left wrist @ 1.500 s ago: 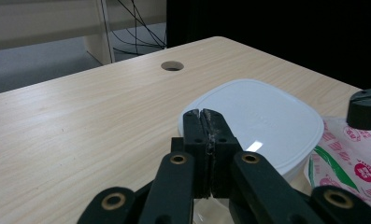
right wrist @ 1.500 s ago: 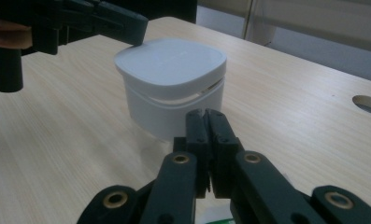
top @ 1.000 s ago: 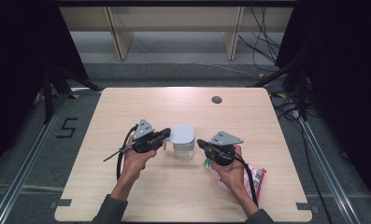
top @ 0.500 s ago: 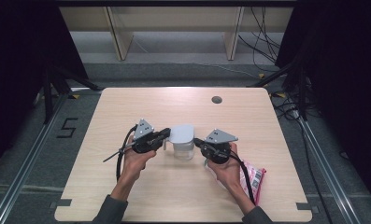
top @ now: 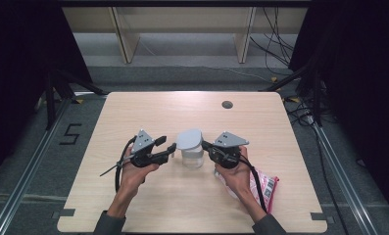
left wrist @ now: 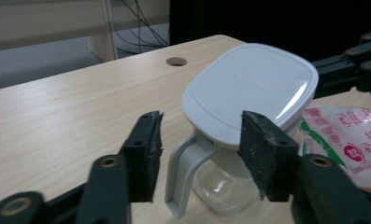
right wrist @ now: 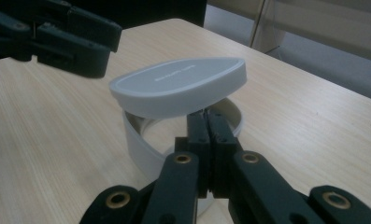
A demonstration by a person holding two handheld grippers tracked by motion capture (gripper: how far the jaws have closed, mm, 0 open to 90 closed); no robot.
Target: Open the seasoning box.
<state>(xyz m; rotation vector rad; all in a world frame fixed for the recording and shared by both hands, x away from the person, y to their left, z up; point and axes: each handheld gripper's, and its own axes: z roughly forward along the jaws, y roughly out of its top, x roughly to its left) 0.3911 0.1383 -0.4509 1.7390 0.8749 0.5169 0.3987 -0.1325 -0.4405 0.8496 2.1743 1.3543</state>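
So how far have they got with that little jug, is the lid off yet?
Partly. The white lid is already tilted up off the clear jug's rim on one side. The right gripper, jaws shut, is levering under it, while the left gripper waits open around the handle. Taking the lid fully away remains.

My right hand-held gripper (right wrist: 206,122) pinches the tilted grey lid's (right wrist: 178,86) edge above the white jug rim (right wrist: 141,148); the other hand-held gripper (right wrist: 52,35) hovers beyond, over the tabletop (right wrist: 309,116).

A black "5" (top: 70,133) is marked on the floor at the left of the high view. Embossed lettering on the white lid (left wrist: 251,84) is too faint to read.
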